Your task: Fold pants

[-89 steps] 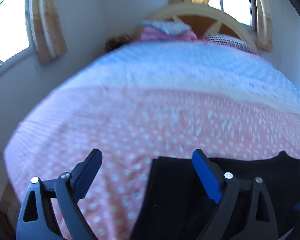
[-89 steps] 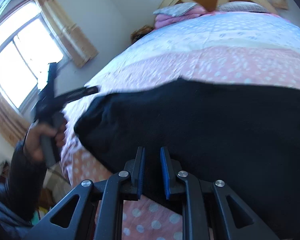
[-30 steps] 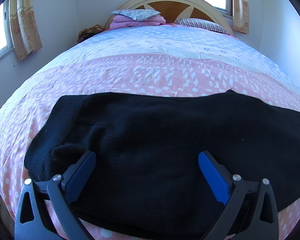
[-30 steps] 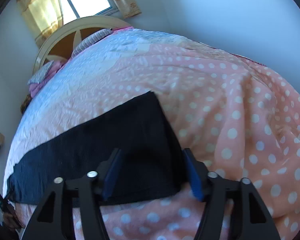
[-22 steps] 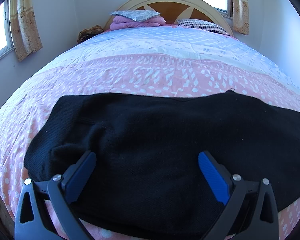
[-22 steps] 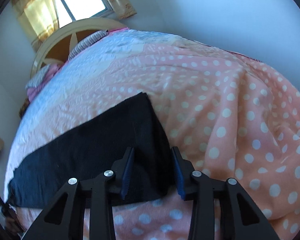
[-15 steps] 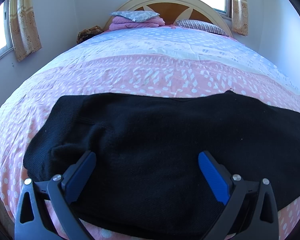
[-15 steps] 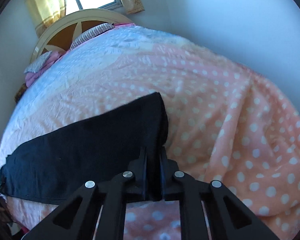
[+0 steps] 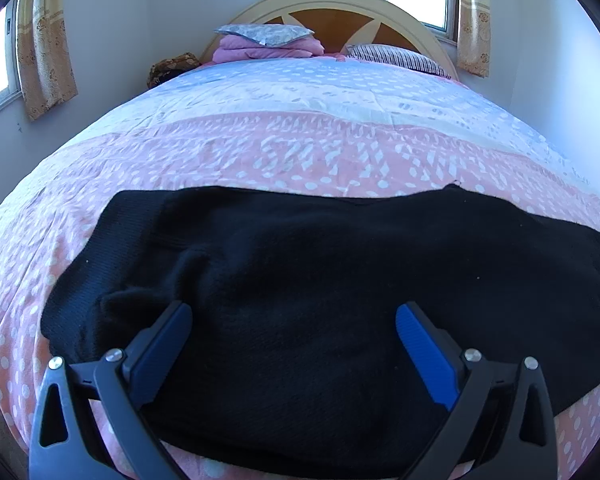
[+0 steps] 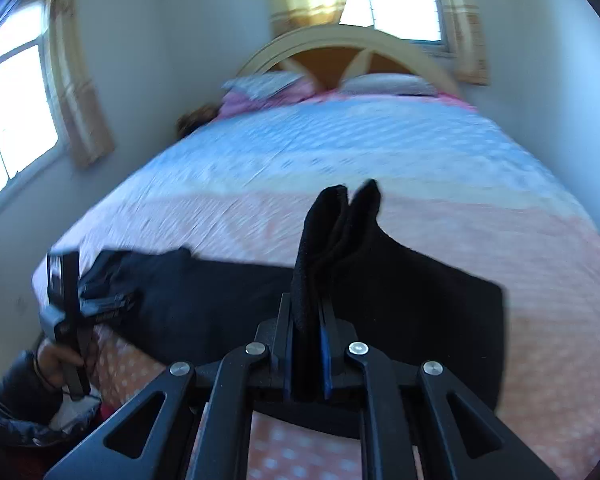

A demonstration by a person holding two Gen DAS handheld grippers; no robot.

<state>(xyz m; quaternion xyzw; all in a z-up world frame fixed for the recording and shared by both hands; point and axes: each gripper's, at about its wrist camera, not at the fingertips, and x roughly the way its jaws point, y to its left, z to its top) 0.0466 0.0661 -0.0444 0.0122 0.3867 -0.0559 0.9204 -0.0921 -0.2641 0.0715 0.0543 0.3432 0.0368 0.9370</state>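
Black knit pants are being spread across the lower half of the left wrist frame, on a bed w/ a pink polka-dot and pale blue quilt. The left gripper is being held over the pants at the bottom of that frame, its blue-padded jaws spread wide w/ nothing pinched between them.

In the right wrist frame, centre-bottom, the right gripper is being kept w/ jaws pressed together on one end of the pants; that end is being lifted so a fold of fabric is standing up above the jaws, while the rest is lying flat toward the lower left. This frame is blurred.

At lower left of the right wrist frame, the left gripper is being gripped by a hand in a dark sleeve. A cream arched headboard and stacked pink bedding are being seen at top centre.
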